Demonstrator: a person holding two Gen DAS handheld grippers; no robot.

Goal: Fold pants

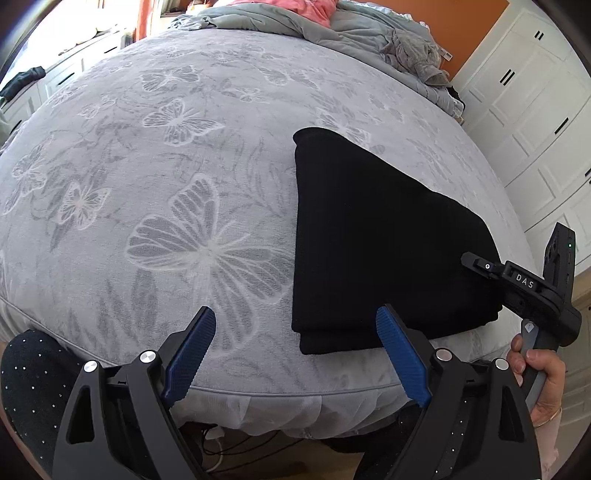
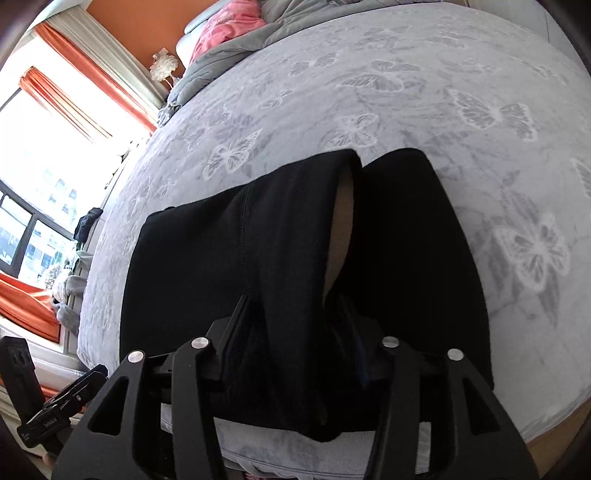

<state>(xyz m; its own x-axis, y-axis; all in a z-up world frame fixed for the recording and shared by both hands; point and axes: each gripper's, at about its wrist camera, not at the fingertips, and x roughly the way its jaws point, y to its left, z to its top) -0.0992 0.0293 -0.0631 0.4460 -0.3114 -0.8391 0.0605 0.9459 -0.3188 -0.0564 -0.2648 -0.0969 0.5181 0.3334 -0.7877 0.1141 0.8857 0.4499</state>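
Observation:
The black pants (image 1: pixel 380 240) lie folded in layers on the grey butterfly bedspread (image 1: pixel 177 177), near the bed's front edge. My left gripper (image 1: pixel 295 354) is open and empty, its blue pads just in front of the pants' left front corner. My right gripper (image 1: pixel 476 264) reaches onto the pants' right edge. In the right wrist view its fingers (image 2: pixel 240 325) are buried in the black pants (image 2: pixel 280 258), with a raised fold of cloth between them; the gripper's middle (image 2: pixel 295 332) is covered by fabric.
A grey duvet (image 1: pixel 332 26) and pink cloth (image 1: pixel 288 9) are bunched at the bed's far end. White wardrobe doors (image 1: pixel 524 110) stand to the right. A window with orange curtains (image 2: pixel 74 92) is on the left. Cables lie on the floor below the bed edge.

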